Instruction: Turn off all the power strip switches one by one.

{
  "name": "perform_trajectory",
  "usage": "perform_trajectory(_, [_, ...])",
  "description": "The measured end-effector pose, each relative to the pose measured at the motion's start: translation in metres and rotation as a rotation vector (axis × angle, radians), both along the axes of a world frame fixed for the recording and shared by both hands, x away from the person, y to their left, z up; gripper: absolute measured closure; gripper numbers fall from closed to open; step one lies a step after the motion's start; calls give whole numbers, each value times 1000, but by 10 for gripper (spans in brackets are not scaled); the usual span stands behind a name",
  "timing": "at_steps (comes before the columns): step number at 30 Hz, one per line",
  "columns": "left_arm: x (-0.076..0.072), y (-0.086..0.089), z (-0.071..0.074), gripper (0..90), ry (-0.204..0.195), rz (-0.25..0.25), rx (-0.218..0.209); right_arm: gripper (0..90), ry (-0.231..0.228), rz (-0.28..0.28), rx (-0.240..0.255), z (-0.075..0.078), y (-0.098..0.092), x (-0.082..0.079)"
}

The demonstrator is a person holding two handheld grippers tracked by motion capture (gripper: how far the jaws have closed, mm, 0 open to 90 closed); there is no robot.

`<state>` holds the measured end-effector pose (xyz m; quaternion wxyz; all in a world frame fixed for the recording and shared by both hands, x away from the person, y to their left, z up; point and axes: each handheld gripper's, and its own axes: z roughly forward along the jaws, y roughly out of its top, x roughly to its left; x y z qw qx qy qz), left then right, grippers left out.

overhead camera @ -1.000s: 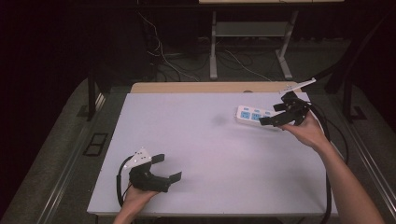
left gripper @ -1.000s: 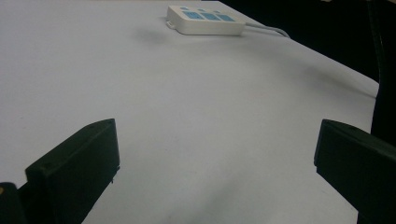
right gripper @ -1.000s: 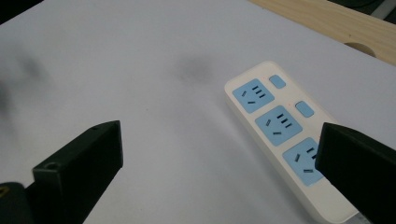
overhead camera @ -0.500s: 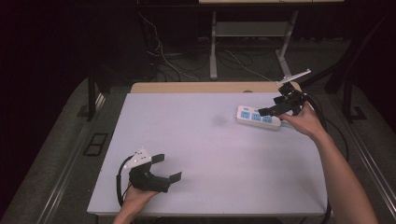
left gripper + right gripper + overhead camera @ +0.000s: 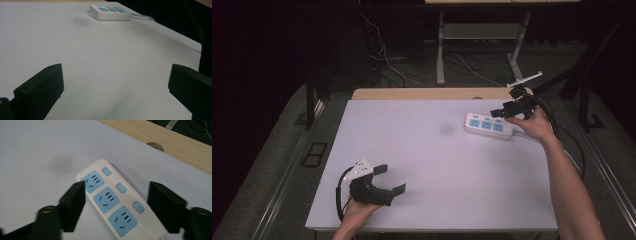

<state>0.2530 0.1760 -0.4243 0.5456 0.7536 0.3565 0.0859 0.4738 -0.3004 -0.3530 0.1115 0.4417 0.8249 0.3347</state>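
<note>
High view: right hand-held gripper (image 5: 501, 113) angled down over power strip (image 5: 488, 126).

Power strip (image 5: 113, 200): near end cut off by the right gripper view's bottom edge.
Strip's cord (image 5: 143, 17): runs off the table edge, end hidden.

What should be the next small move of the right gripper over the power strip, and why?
Probably lower the right gripper a little onto the white power strip and close further. Its jaws have just been closing and stand on either side of the strip, but the pads do not touch it yet. The left gripper rests open, far away on the table.
</note>
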Motion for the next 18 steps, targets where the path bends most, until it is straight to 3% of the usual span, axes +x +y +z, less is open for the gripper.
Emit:
perform_trajectory(1, [0,0,0,0,0,0,0,411,9,4,6,-2,-2,2])
perform_trajectory(2, [0,0,0,0,0,-2,0,411,9,4,6,-2,-2,2])
perform_trajectory(6, [0,-1,0,0,-1,-4,1,579,27,0,6,-9,-5,7])
perform_trajectory(12, [0,0,0,0,-2,-2,2,705,36,-13,2,-14,-7,11])
perform_trajectory(14, [0,0,0,0,-2,-3,2,799,56,-18,8,-17,-8,13])
perform_trajectory(18, [0,-1,-1,0,-3,-4,1,898,71,-25,-1,-23,-8,15])
